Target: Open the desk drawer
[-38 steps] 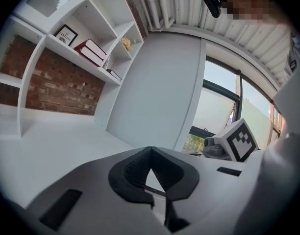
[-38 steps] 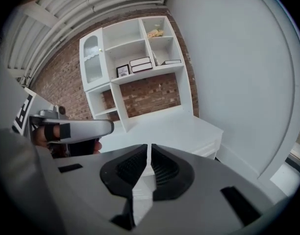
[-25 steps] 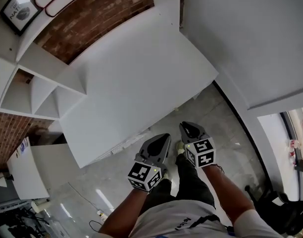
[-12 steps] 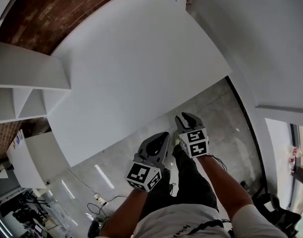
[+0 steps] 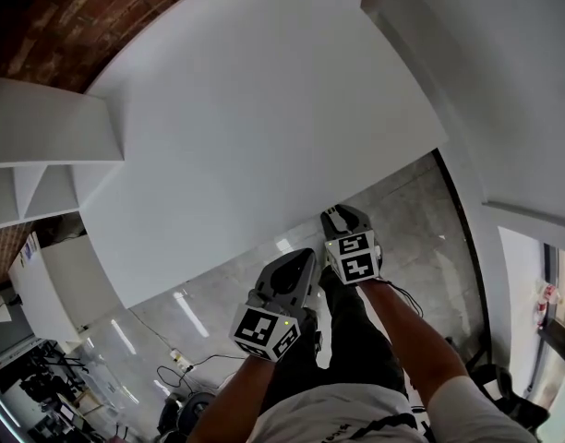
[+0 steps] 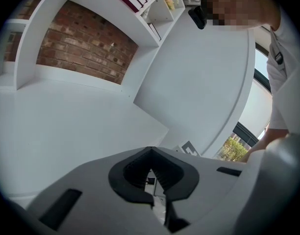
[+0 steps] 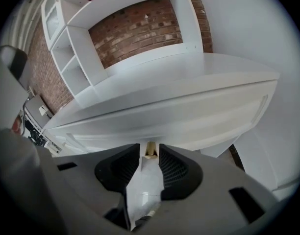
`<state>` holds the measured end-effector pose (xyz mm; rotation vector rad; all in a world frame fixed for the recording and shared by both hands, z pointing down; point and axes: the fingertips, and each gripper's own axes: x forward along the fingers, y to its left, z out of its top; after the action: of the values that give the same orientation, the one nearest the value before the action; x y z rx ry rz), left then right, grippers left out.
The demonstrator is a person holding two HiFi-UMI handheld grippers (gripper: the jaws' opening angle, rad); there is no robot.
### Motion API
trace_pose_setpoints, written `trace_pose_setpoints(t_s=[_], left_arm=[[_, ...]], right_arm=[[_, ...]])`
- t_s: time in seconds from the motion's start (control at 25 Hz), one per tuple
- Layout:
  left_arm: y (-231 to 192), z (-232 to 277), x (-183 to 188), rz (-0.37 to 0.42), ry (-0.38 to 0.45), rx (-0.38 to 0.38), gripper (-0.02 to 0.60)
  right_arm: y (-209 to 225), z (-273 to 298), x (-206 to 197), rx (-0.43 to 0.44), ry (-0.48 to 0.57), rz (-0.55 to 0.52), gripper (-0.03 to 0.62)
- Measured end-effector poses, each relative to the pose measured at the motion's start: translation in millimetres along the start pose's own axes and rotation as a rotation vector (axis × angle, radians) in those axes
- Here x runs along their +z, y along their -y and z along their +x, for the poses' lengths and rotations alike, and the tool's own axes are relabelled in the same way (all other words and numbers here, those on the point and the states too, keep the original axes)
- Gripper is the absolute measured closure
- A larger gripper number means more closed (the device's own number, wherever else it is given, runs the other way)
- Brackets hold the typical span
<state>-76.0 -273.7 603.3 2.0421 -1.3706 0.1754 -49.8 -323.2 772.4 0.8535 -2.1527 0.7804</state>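
Observation:
The white desk point(image 5: 255, 118) fills the head view, and both grippers hang just off its near edge over the floor. In the right gripper view the desk's white drawer front point(image 7: 189, 119) runs across the picture. A small tan knob point(image 7: 150, 153) shows on it, just beyond the jaw tips. My right gripper point(image 7: 150, 146) point(image 5: 341, 212) points at that knob; its jaws are opening and nothing is between them. My left gripper point(image 5: 299, 258) point(image 6: 150, 149) hangs to the left and a little further back, jaws shut and empty, above the desk top point(image 6: 66, 126).
White shelving point(image 5: 42, 146) stands on the desk's far left against a brick wall point(image 5: 98, 17). A white wall point(image 5: 504, 81) borders the desk's right end. Grey floor point(image 5: 402, 220) lies under the grippers, with cables point(image 5: 186, 363) at the left. The person's legs point(image 5: 356, 340) are below.
Both grippers have sunk toward the desk's near edge, the right one further forward. The right gripper's jaws have parted. The head view has swung closer over the desk.

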Motion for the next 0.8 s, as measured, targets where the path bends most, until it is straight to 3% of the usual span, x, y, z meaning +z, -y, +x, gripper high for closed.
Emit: trace_pose_setpoints(t_s=[0.8], left_arm=[[-2.7,-18.8,-14.3,-0.019,0.022,-0.014,0.571]], right_arm=[[4.3,4.5,-16.9,-0.079,-0.020,-0.042,0.513]])
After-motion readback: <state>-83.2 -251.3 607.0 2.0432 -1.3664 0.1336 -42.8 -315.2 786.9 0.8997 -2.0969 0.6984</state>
